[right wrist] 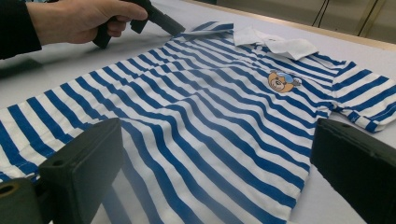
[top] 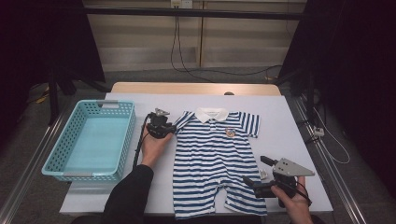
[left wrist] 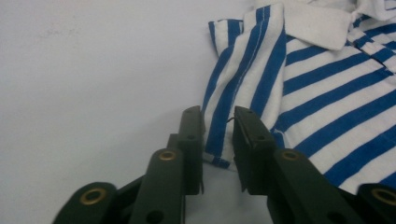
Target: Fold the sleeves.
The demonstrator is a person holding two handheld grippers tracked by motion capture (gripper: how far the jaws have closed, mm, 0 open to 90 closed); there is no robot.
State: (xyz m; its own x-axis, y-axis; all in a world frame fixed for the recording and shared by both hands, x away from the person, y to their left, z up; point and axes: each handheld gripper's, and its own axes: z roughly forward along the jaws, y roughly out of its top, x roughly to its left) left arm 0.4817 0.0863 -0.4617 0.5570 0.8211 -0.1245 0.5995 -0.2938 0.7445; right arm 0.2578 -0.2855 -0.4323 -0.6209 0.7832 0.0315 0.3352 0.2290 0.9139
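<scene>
Left gripper view: we are pinching the romper [left wrist: 322,88] sleeve cuff [left wrist: 219,135] with the left hand-held gripper [left wrist: 218,140]; right hand-held gripper [right wrist: 215,186] is waiting open. We are advising full-hem bite before lifting.

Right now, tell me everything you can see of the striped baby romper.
The romper is blue-and-white striped, of soft fabric, with a white collar, short sleeves and a small bear badge on the chest. It lies flat, front up, collar away from the person, on the white table cover. The left gripper has its jaws pinched on one sleeve's edge. The right gripper, jaws open, sits beside a leg.
</scene>
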